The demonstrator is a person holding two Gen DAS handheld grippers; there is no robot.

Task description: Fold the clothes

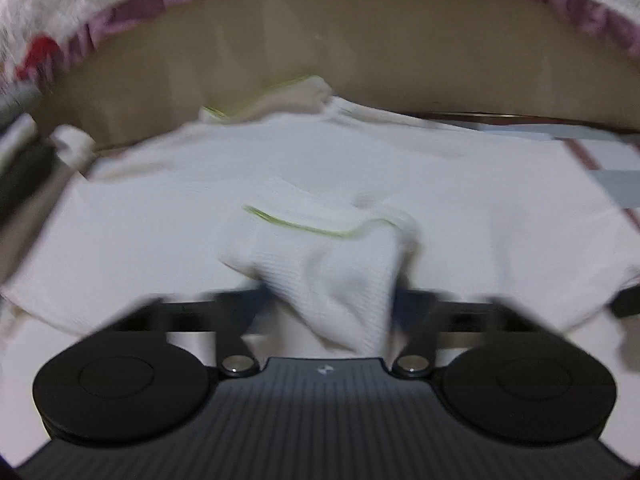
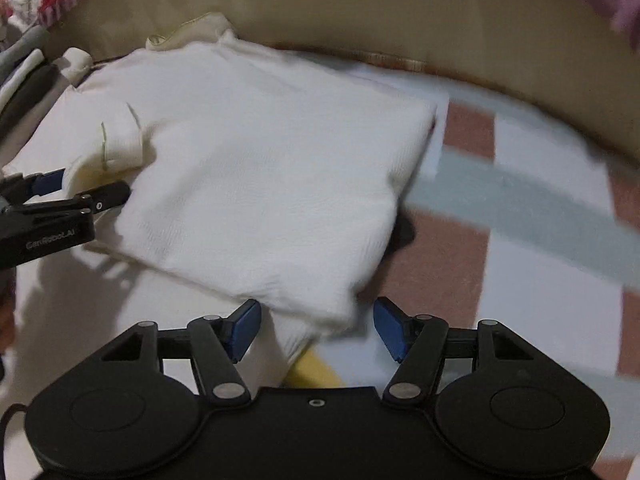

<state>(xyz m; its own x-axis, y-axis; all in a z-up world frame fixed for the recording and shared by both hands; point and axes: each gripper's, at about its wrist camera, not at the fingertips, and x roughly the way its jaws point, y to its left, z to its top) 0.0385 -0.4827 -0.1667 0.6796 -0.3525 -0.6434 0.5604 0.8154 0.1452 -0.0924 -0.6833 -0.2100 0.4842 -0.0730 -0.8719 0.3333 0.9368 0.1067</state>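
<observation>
A white knit garment (image 2: 260, 168) lies folded on the bed, its collar toward the far wall. Its short sleeve (image 1: 332, 256), trimmed in thin green, is folded over the body and bunched between the fingers of my left gripper (image 1: 330, 300), which is shut on it. In the right wrist view the left gripper (image 2: 80, 188) comes in from the left edge, holding the sleeve cuff (image 2: 122, 144). My right gripper (image 2: 316, 330) is open. Its blue pads (image 2: 244, 328) stand either side of the garment's near corner, which hangs just ahead of them without being touched.
The garment rests on a checked cover (image 2: 520, 200) in red-brown, grey and white. A beige board (image 2: 360, 12) curves along the far side. A white quilt with a purple frill (image 1: 120, 8) lies beyond it. Dark and grey clothes (image 2: 24, 76) are stacked at the left.
</observation>
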